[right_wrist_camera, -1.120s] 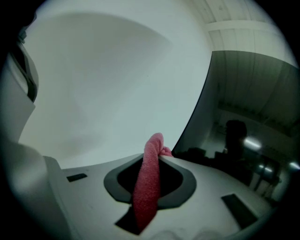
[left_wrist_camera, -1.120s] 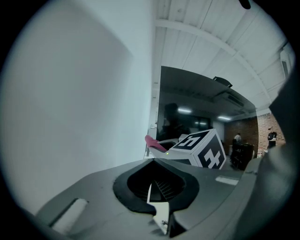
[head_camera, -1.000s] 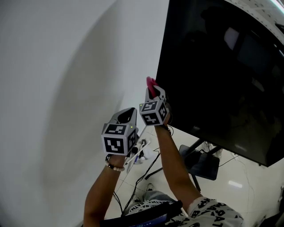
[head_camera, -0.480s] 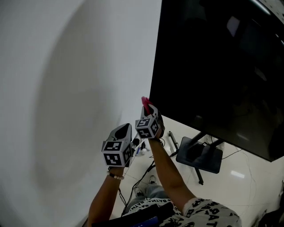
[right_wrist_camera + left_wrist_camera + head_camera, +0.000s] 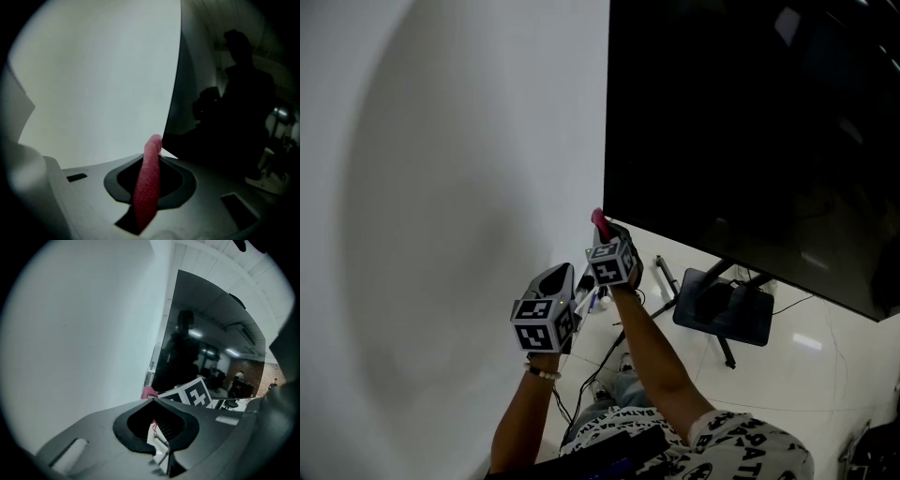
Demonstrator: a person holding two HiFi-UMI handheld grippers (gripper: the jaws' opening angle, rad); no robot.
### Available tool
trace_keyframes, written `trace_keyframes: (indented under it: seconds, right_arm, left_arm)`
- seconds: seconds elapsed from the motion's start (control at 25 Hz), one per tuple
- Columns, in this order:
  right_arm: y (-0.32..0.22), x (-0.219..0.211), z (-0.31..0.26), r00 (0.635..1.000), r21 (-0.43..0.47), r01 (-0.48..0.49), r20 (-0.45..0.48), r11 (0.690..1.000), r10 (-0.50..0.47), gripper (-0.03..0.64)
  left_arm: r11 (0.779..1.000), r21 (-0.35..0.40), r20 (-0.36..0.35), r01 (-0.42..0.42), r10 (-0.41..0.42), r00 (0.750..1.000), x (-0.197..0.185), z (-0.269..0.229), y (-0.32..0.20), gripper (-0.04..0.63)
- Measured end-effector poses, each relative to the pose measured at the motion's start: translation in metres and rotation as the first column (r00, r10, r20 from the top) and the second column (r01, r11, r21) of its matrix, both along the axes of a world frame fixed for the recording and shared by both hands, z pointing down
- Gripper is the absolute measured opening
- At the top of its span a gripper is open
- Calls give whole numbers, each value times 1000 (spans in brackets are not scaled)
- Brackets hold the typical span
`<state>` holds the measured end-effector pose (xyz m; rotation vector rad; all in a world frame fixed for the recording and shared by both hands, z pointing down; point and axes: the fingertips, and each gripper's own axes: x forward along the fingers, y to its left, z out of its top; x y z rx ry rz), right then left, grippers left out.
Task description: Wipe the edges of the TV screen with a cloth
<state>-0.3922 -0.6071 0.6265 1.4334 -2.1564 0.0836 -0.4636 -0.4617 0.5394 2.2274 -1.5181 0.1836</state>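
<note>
The black TV screen [image 5: 750, 141] fills the right of the head view, and its left edge [image 5: 173, 75] runs down against the white wall. My right gripper [image 5: 602, 232] is shut on a pink cloth [image 5: 598, 221]. The cloth's tip [image 5: 153, 143] touches the screen's lower left corner. In the right gripper view the cloth [image 5: 146, 187] stands up between the jaws. My left gripper [image 5: 562, 278] hangs lower and to the left, away from the screen, with its jaws [image 5: 157, 427] shut on nothing. Its marker cube [image 5: 542, 324] faces the camera.
A plain white wall [image 5: 441, 187] takes up the left. Below the screen a dark stand base [image 5: 724, 314] sits on the glossy floor, with cables [image 5: 600, 367] trailing near the wall. My patterned sleeve [image 5: 741, 450] is at the bottom.
The right gripper has slid the pink cloth down the screen's left edge to its lower corner. The left gripper has dropped lower with it.
</note>
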Motion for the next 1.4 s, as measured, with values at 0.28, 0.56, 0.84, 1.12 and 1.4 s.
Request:
trace_keyframes:
  seconds: [0.28,0.56,0.84,1.12,1.4]
  right_arm:
    - [4,38,-29,995,17,-99,14,995,99,67]
    - [25,88,-22,980,35,-191,-54,981,192,67]
    - [50,161,-20,953,76,-283,-93,956,289,69]
    - [79,253,-8,908,100,-380,-147,919,392,69]
    - [118,352,-11,871,117,-455,-151,883,468,69]
  left_arm:
    - [999,-4,-22,-53,53,998,19,2,4,-11]
    - [991,7,-42,-133,133,990,53,2,9,-11]
    - [976,18,-55,-218,219,974,101,1,21,-11]
    - [947,7,-45,-321,321,946,172,9,34,-11]
    - [918,11,-35,-397,397,917,261,7,56,-11]
